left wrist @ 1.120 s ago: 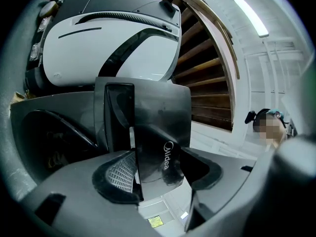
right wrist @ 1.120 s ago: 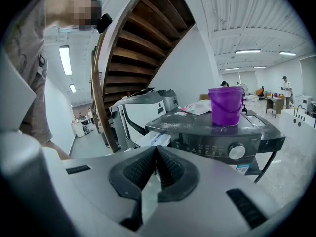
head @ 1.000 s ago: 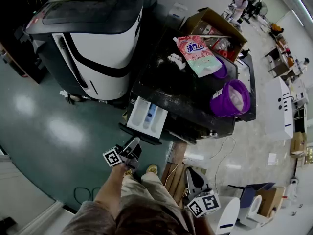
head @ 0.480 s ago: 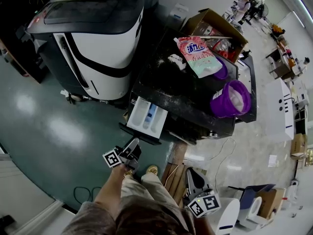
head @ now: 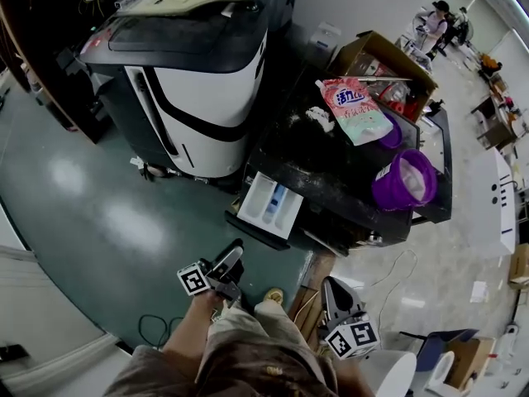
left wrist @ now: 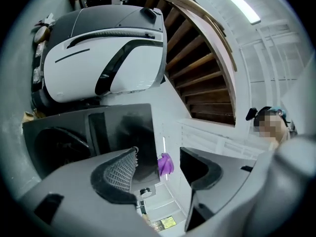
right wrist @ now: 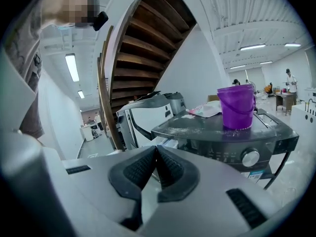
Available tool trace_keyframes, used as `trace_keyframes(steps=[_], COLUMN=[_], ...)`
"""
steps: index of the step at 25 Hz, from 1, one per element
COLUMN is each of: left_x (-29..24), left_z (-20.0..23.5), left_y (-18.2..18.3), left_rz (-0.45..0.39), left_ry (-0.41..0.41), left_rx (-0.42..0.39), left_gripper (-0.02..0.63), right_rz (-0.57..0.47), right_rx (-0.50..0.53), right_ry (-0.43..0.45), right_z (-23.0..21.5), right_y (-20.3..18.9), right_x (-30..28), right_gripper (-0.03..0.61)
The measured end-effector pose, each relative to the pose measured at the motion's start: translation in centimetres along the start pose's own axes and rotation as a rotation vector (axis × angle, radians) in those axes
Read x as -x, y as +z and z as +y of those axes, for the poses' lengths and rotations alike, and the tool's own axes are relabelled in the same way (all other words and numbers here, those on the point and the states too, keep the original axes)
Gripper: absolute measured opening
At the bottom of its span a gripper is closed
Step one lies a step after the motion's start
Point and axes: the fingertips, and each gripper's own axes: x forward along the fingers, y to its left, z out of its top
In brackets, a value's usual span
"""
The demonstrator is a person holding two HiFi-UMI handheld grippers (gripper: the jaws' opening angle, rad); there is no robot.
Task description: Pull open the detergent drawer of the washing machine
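Detergent drawer stands pulled out from the front of the dark washing machine, at the corner nearest the large white-and-black machine. Its white tray is divided lengthwise into compartments, and something blue lies in the middle one. On the washer's dusty top sit a purple bucket near the right edge, a pink detergent pouch lying flat behind it, and an open cardboard box at the back.

Nearer the person than the drawer, and apart from it, the left gripper hangs over the green floor with its claw wide and nothing between the pads. The right gripper is lower right in the head view, close to the person's trouser leg; its pads are pressed together and hold nothing, and it faces the washer's control panel.
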Motion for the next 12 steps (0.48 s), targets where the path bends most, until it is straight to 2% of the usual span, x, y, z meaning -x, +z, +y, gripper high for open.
trace_keyframes(steps=[8, 12], left_x=[0.2, -0.7], left_z=[-5.9, -9.0], left_y=[4.7, 6.2], left_rz=[-0.042, -0.010], left_ry=[0.056, 0.099], left_rx=[-0.144, -0.228], left_gripper=[0.287, 0.287], right_rz=[-0.059, -0.090], right_rx=[0.008, 0.008], right_ry=[0.046, 0.069], right_z=[-0.3, -0.3], right_y=[2.4, 3.5], right_x=[-1.1, -1.5], right_gripper=[0.002, 0.002])
